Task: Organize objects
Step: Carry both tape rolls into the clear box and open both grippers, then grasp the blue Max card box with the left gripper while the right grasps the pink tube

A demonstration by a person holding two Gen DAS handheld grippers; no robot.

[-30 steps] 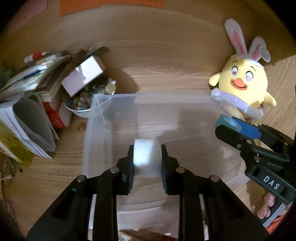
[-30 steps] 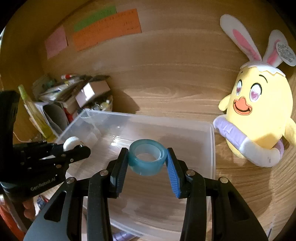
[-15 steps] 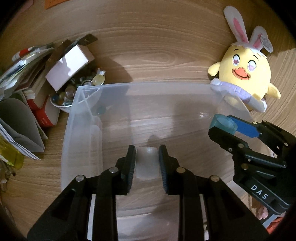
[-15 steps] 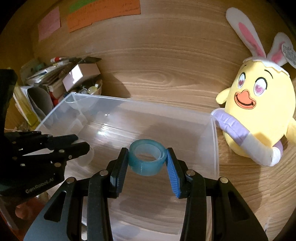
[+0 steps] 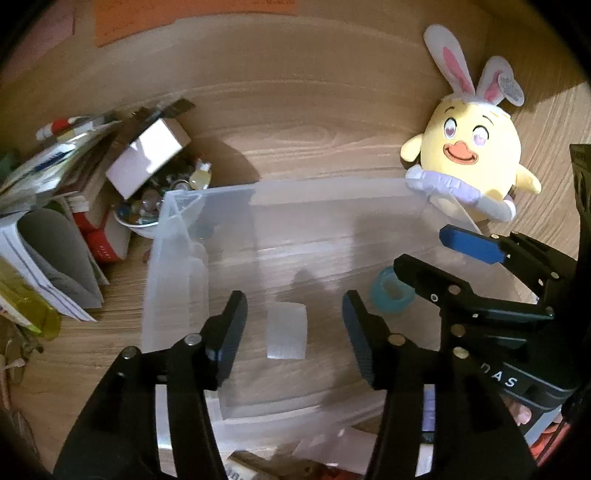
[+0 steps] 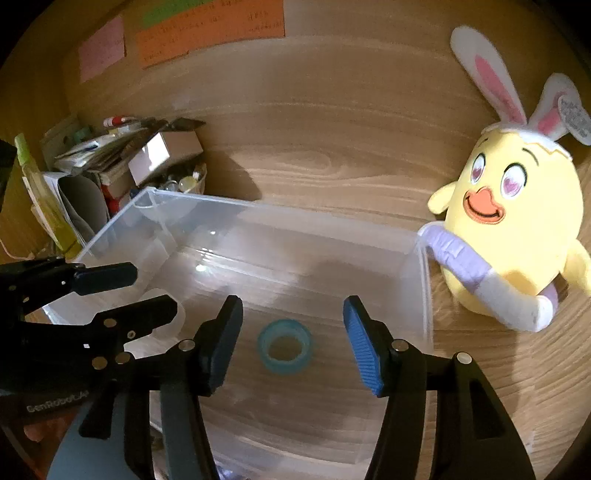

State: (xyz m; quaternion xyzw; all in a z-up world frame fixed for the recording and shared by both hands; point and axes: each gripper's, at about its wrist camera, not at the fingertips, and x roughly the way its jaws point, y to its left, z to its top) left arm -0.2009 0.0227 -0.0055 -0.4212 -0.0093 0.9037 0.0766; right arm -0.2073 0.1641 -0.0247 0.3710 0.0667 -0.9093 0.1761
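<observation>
A clear plastic bin (image 5: 173,258) (image 6: 423,280) stands on the wooden desk. A white tape roll (image 5: 287,331) lies on the bin floor, between and just beyond the open fingers of my left gripper (image 5: 291,328). A blue tape roll (image 6: 285,346) (image 5: 391,295) lies flat on the bin floor, below the open fingers of my right gripper (image 6: 291,339). Both grippers hang over the bin and hold nothing. The right gripper shows at the right of the left wrist view (image 5: 436,258), the left gripper at the left of the right wrist view (image 6: 147,291).
A yellow plush chick with bunny ears (image 5: 476,166) (image 6: 513,229) leans at the bin's far right corner. A pile of books, papers and a small box (image 5: 144,162) over a bowl of small items (image 5: 140,218) sits left of the bin. Sticky notes (image 6: 207,33) hang on the back wall.
Both grippers lowered into the bin and opened. The white roll left the left gripper and the blue roll left the right gripper; both now lie on the bin floor.
</observation>
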